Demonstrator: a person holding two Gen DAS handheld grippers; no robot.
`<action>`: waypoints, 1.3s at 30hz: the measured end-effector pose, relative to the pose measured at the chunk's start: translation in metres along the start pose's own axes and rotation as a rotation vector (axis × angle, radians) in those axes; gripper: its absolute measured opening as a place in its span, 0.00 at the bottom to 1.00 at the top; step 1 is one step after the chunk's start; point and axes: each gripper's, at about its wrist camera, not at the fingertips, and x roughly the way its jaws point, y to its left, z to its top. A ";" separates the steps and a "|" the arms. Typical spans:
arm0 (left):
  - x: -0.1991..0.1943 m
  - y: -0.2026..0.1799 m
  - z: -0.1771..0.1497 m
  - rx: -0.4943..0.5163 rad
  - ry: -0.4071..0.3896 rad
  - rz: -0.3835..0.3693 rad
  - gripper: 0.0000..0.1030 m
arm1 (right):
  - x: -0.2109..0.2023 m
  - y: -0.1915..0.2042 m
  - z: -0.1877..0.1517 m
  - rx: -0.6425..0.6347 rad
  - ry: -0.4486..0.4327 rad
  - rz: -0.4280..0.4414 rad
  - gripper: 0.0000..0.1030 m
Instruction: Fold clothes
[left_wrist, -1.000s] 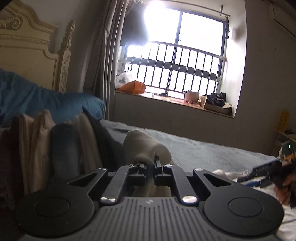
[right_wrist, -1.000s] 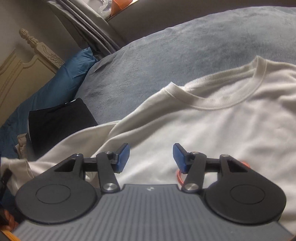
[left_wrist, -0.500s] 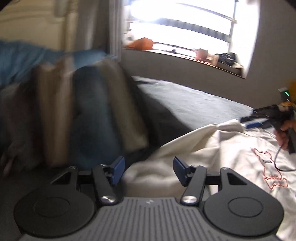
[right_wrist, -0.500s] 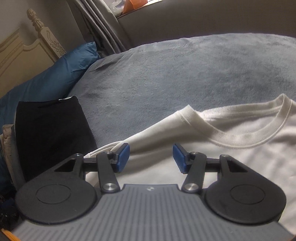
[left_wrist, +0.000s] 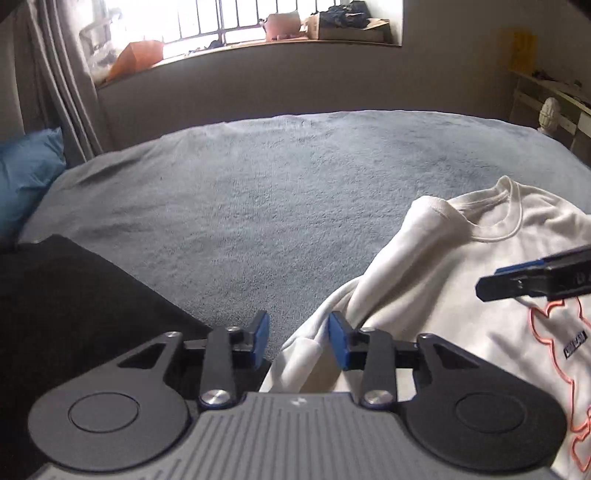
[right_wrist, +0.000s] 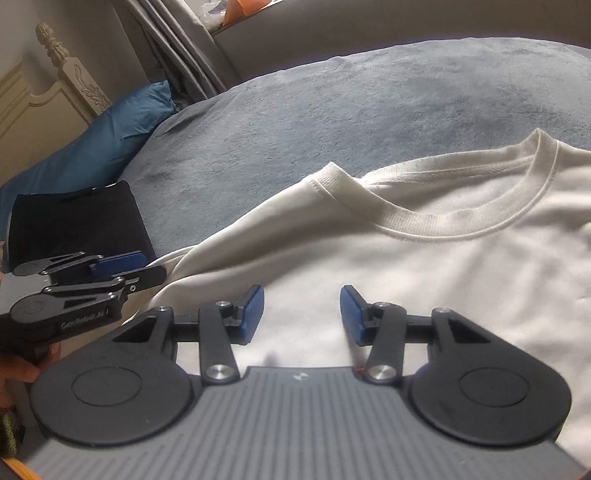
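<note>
A white sweatshirt with an orange outline print lies front up on the grey bed cover, its collar toward the window. My left gripper hovers open at the sweatshirt's left edge, over its bunched sleeve, with nothing held. My right gripper is open above the chest area below the collar, empty. In the right wrist view the left gripper shows at the left, held by a hand. The right gripper's fingers enter the left wrist view from the right.
A folded black garment lies left of the sweatshirt, also seen in the right wrist view. A blue pillow and a cream headboard are at the far left. A window sill with clutter runs behind the bed.
My left gripper let go of a pale folded garment by the stack of clothes, opened, and swung right to the white sweatshirt's sleeve. The right gripper stayed open and shifted over the chest.
</note>
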 end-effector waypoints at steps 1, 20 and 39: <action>0.002 0.005 -0.001 -0.031 0.003 -0.014 0.19 | 0.000 -0.002 0.000 0.001 0.001 0.001 0.44; -0.010 0.038 -0.010 -0.246 -0.214 0.081 0.09 | -0.005 -0.006 0.031 0.000 -0.066 0.021 0.44; -0.062 0.009 -0.040 0.129 -0.261 -0.061 0.64 | 0.023 -0.035 0.079 0.053 -0.028 0.007 0.47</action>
